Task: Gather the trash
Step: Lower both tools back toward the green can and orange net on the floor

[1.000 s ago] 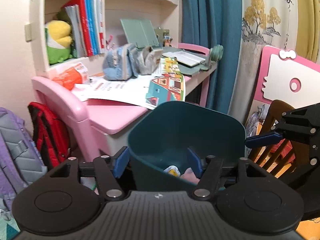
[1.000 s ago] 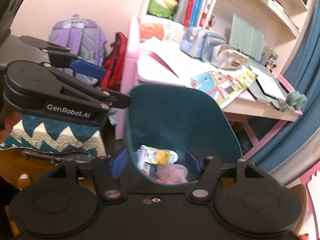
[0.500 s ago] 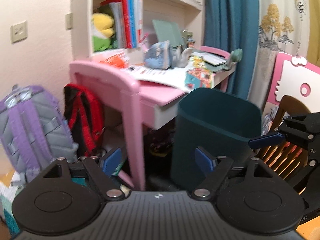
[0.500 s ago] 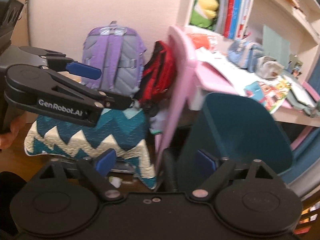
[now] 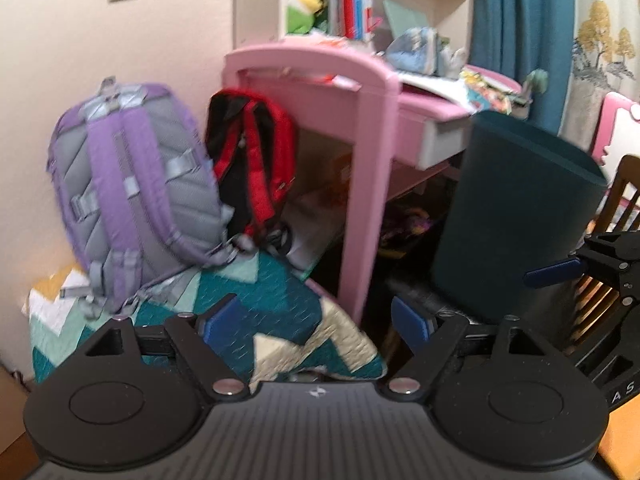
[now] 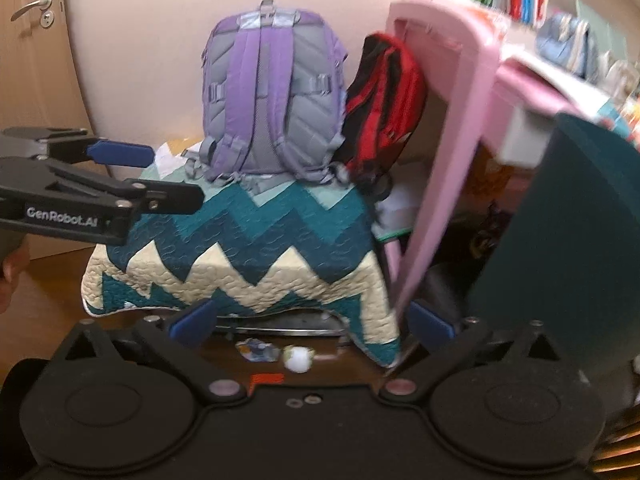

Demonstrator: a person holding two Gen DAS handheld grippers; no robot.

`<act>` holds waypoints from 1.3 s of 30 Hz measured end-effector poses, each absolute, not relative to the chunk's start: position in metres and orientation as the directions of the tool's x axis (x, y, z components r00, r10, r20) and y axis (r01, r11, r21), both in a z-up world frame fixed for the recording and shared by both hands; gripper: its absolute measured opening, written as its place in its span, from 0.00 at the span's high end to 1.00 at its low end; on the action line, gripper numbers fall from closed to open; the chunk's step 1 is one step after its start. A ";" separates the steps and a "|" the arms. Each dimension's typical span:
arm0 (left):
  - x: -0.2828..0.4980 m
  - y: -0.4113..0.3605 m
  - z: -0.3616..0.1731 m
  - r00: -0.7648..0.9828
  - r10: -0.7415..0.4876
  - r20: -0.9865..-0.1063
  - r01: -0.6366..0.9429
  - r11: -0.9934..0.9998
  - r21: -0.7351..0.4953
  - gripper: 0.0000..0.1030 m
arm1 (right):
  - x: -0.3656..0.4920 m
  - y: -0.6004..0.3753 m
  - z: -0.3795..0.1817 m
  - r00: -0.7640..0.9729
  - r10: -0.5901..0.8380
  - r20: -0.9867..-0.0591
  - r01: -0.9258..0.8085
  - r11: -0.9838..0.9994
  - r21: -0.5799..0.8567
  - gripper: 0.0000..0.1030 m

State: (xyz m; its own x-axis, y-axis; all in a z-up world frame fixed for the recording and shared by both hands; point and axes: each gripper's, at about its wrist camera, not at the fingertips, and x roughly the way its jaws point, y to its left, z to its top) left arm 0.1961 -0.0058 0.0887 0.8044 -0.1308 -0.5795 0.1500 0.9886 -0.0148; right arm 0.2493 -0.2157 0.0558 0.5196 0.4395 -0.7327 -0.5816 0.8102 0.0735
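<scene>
A dark teal trash bin (image 5: 516, 204) stands by the pink desk (image 5: 360, 92); it also shows at the right of the right wrist view (image 6: 560, 236). On the wood floor under the quilt edge lie a crumpled blue-white wrapper (image 6: 258, 350) and a white paper ball (image 6: 298, 358), just ahead of my right gripper (image 6: 312, 320), which is open and empty. My left gripper (image 5: 316, 320) is open and empty, over the quilt; it also shows at the left of the right wrist view (image 6: 132, 168).
A zigzag teal and cream quilt (image 6: 248, 256) covers a low piece of furniture, with a purple-grey backpack (image 6: 272, 92) on it and a red-black backpack (image 6: 384, 104) hanging on the desk side. A wooden chair (image 5: 616, 208) stands right of the bin.
Both grippers have drawn back from over the bin and swung left and down. The views now face the backpacks, the quilt and the floor, where the wrapper and paper ball have come into sight.
</scene>
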 end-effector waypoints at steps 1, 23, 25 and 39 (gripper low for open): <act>0.196 0.001 0.079 0.804 -0.123 -0.582 0.144 0.990 -0.010 0.11 | 0.252 -0.210 0.044 0.511 0.440 -0.739 -0.577 0.812 0.085 0.00; 0.239 0.076 -0.183 0.629 -0.106 -0.770 0.239 0.969 0.061 0.02 | 0.268 -0.097 -0.212 0.200 0.388 -0.900 -0.654 0.737 0.172 0.01; 0.241 0.074 -0.209 0.602 -0.116 -0.790 0.291 0.953 0.082 0.02 | 0.266 -0.092 -0.236 0.172 0.344 -0.923 -0.674 0.724 0.144 0.02; 0.282 0.071 -0.365 0.432 -0.127 -0.893 0.453 0.887 0.093 0.02 | 0.232 -0.045 -0.376 -0.037 0.219 -0.975 -0.923 0.365 0.117 0.08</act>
State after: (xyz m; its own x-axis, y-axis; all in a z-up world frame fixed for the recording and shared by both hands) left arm 0.2822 0.0714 -0.3648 0.4318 -0.1275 -0.8929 0.4533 0.8865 0.0927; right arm 0.2325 -0.0449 -0.3760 -0.0370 0.2190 -0.9750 -0.9235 0.3653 0.1170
